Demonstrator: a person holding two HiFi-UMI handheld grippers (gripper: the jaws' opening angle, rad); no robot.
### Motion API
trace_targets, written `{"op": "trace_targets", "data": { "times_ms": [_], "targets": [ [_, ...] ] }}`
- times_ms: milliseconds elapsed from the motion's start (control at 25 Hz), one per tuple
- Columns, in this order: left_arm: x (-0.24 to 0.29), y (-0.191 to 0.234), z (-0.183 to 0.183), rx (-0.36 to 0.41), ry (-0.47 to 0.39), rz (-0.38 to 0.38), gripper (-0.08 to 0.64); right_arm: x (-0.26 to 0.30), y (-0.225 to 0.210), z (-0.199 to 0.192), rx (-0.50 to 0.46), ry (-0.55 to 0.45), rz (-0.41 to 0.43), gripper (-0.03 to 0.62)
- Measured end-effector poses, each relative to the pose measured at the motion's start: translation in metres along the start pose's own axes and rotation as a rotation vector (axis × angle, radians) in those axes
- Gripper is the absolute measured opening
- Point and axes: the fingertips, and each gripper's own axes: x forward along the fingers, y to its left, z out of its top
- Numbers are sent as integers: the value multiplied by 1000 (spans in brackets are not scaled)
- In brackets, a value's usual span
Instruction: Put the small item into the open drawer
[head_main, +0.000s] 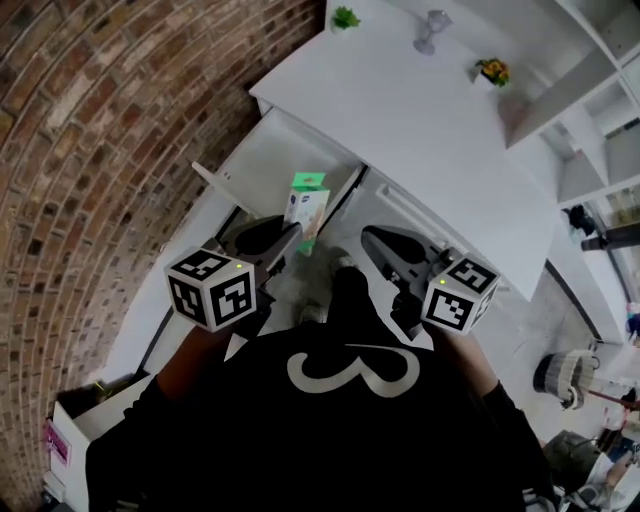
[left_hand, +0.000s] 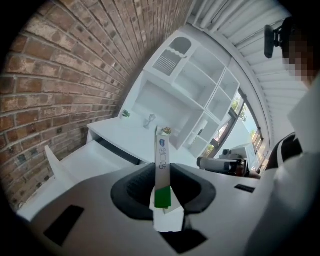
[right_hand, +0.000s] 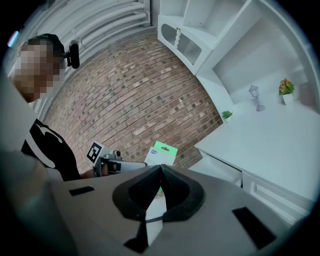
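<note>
A small flat white box with a green end (head_main: 308, 209) is clamped in my left gripper (head_main: 292, 240), held over the near end of the open white drawer (head_main: 268, 160). In the left gripper view the box (left_hand: 162, 167) stands edge-on between the two black pads, sticking out ahead of them. My right gripper (head_main: 372, 240) hangs to the right of the box, jaws pressed together with nothing in them (right_hand: 161, 169). From the right gripper view the box (right_hand: 161, 154) and the left gripper (right_hand: 107, 162) show against the brick wall.
The drawer slides out from under a white desk (head_main: 420, 130) that carries two small potted plants (head_main: 345, 17) and a small lamp figure (head_main: 431, 30). A brick wall (head_main: 110, 130) runs along the left. White shelving (head_main: 590, 110) stands to the right.
</note>
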Motion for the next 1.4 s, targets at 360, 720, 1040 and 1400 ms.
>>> {"op": "trace_targets", "data": {
  "times_ms": [360,720,1040,1400],
  "targets": [
    [29,46,23,-49,-16,147,94,40,-47,34,-11,82,105,9],
    [64,107,15,-161,14,283,94,74,-85,53,13,159,174,9],
    [94,162,1,-168,88,400,94,95,-112,61,10,195,185,9],
    [133,221,-13,-176,162,459,94,108,-142,71,8,215,155,9]
  ]
}}
